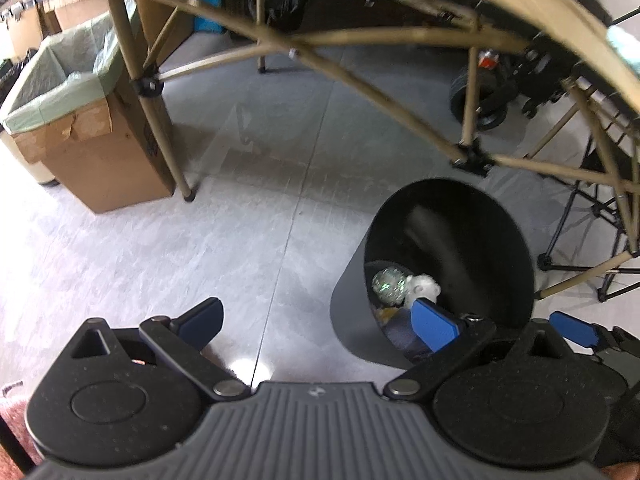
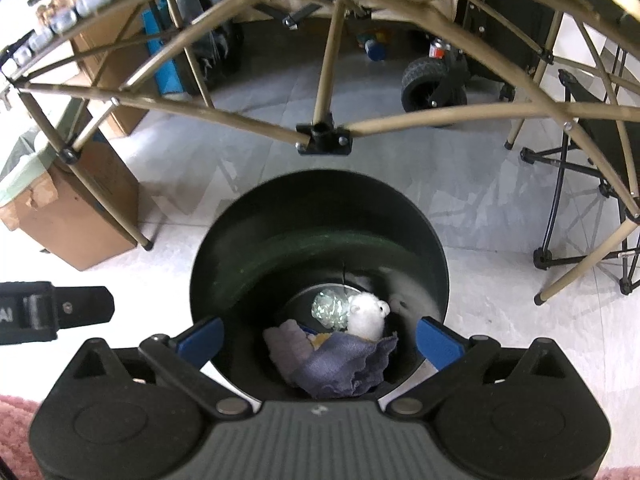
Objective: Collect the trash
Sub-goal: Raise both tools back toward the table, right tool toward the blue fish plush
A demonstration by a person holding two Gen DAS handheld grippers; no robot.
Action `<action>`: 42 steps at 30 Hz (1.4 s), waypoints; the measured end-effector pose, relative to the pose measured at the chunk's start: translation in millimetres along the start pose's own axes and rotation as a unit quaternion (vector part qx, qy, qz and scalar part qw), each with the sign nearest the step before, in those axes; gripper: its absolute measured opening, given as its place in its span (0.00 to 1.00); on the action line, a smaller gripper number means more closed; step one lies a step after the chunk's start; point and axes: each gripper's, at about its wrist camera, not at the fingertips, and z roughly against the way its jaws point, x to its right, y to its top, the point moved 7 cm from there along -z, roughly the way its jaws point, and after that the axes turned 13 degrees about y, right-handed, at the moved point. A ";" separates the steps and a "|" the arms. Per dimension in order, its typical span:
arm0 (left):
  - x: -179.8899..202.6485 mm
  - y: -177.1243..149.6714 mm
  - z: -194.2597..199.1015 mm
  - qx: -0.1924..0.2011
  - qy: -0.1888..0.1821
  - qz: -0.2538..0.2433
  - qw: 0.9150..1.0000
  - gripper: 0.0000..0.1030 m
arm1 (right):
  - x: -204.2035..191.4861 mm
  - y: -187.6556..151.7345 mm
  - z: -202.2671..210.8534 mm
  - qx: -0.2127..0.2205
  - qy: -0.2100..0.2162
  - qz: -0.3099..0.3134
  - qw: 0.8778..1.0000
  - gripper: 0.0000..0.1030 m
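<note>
Both my tongs spread, empty, over the black bin [image 2: 320,216]
R tongs [image 2: 320,340] centred above it; L tongs [image 1: 320,320] off to its left; purple cloth [image 2: 340,364], white wad [image 2: 366,314], foil ball [image 2: 330,308] inside.

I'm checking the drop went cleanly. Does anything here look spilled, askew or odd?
Nothing spilled: the black bin stands upright, and the purple cloth, crumpled white paper and shiny foil ball all lie inside it. Both the right claw and the left claw are open and empty.

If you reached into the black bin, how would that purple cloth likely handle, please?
The purple cloth lies crumpled in folds inside the black bin, so it is probably floppy and light. It would likely drape from a pinch rather than slip.
</note>
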 end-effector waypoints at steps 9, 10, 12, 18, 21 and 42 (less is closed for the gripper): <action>-6.7 11.4 45.5 0.097 -0.033 0.013 0.995 1.00 | 4.5 8.9 40.2 0.064 0.022 0.005 0.998 1.00; -6.3 13.0 50.0 0.109 -0.034 0.014 0.993 1.00 | 5.2 10.3 45.4 0.074 0.025 0.006 0.997 1.00; -6.5 15.8 58.4 0.135 -0.040 0.023 0.990 1.00 | 7.5 13.7 59.5 0.101 0.029 0.008 0.994 1.00; -5.2 22.7 75.3 0.194 -0.034 0.029 0.980 1.00 | 16.0 20.1 95.6 0.169 0.044 0.018 0.984 1.00; -0.4 25.5 82.1 0.214 -0.033 0.025 0.976 1.00 | 18.2 21.3 110.2 0.193 0.050 0.027 0.980 1.00; 29.2 79.5 126.5 0.302 -0.055 0.046 0.951 1.00 | 59.9 79.7 207.9 0.419 0.022 0.065 0.905 1.00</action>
